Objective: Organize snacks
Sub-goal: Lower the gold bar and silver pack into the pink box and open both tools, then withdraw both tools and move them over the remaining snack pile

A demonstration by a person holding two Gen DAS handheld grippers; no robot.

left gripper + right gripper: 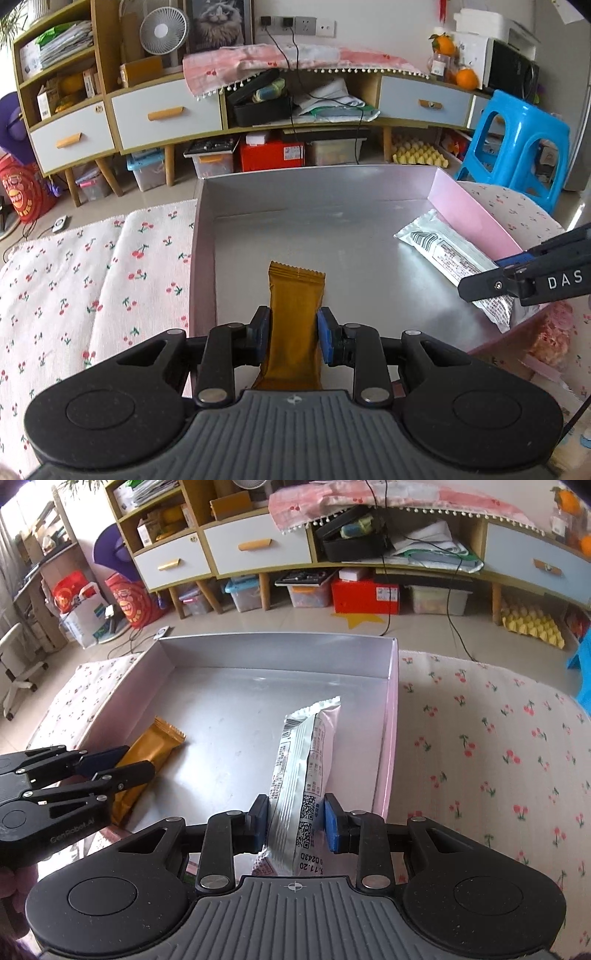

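Note:
A shallow box with a silver inside and pink walls (465, 206) (389, 716) lies on the cherry-print cloth. My left gripper (292, 334) is shut on an orange-brown snack packet (295, 310), held over the box's near left part; it also shows in the right wrist view (147, 753). My right gripper (295, 821) is shut on a white and silver snack packet (306, 768) by the box's right wall. The left wrist view shows that packet (443, 254) and the right gripper (487, 288) gripping its near end.
The cherry-print cloth (74, 280) (498, 760) spreads on both sides of the box. A blue plastic stool (517, 147) stands beyond the table at right. A sideboard with drawers (166, 110) and storage boxes lines the far wall.

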